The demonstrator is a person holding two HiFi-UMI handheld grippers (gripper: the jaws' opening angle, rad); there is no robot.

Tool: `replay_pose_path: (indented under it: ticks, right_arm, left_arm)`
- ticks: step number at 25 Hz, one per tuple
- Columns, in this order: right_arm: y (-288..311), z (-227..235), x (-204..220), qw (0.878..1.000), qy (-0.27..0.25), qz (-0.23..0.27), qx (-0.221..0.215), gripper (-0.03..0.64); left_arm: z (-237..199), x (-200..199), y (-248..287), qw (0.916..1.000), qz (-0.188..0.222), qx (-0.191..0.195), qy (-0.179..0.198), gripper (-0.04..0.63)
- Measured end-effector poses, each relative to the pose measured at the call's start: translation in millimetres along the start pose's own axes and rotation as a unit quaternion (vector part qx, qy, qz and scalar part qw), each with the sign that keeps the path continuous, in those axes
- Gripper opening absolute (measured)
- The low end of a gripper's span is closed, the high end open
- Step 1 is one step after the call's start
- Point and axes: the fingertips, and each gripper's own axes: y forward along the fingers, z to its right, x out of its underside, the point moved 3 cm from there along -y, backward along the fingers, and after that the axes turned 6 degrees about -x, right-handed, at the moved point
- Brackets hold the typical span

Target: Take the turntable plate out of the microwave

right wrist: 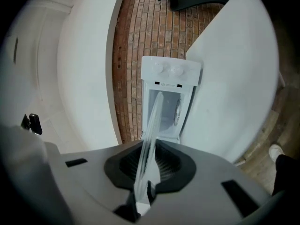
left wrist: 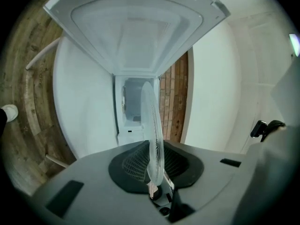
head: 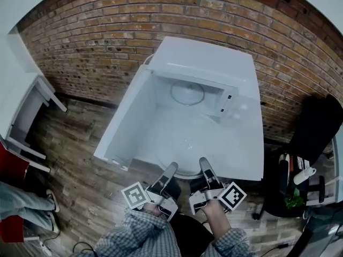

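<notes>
You hold the glass turntable plate [head: 186,143] clear of the white microwave [head: 214,63], with its near rim pinched by 2 grippers just in front of the open cavity. The left gripper [head: 170,170] and the right gripper [head: 205,165] sit side by side on that rim. In the left gripper view, the jaws of the left gripper [left wrist: 154,175] are closed on the plate [left wrist: 152,125], which runs edge-on between the ribbed pads. The right gripper view shows the same: the right gripper [right wrist: 144,172] clamps the thin glass edge [right wrist: 151,125], with the microwave [right wrist: 171,71] beyond it. The door [head: 126,122] stands swung out on your left, above the wooden floor [head: 80,159] and in front of the brick wall [head: 107,36]. The plate looks to be out, so what remains is likely carrying it off and setting it down. The main risk is a slip, because smooth glass is held only at 1 side and most of its weight hangs forward of the pads. If your 2 hands drift apart or roll unevenly, the rim could twist out of 1 grip or crack. A swing to the left could knock the plate against the open door.
</notes>
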Motion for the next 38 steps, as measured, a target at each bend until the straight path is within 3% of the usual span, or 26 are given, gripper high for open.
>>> replay_pose_path:
  ticks: [8,15,28,38]
  right_arm:
    - [-62.1,-17.7,23.8,1.0,0.008,0.014,0.001,0.049]
    - [-81.3,-40.0,28.0,1.0,0.008,0.026,-0.008,0.049]
    - [-66.9,-68.1,40.5,0.998,-0.013,0.044,-0.039,0.051]
    - [-49.9,-66.5,41.4,0.998,-0.016,0.059,-0.033,0.049]
  left_arm:
    - [15.6,42.5,-48.8,0.9999,-0.005,-0.01,0.005,0.06]
    - [34.3,56.2,-61.7,0.9999,-0.014,-0.003,0.007,0.06]
    - [58.3,36.1,-66.2,0.9989,-0.042,0.014,0.015,0.06]
    - [56.3,17.4,-55.4,0.9978,-0.057,0.026,0.022,0.06]
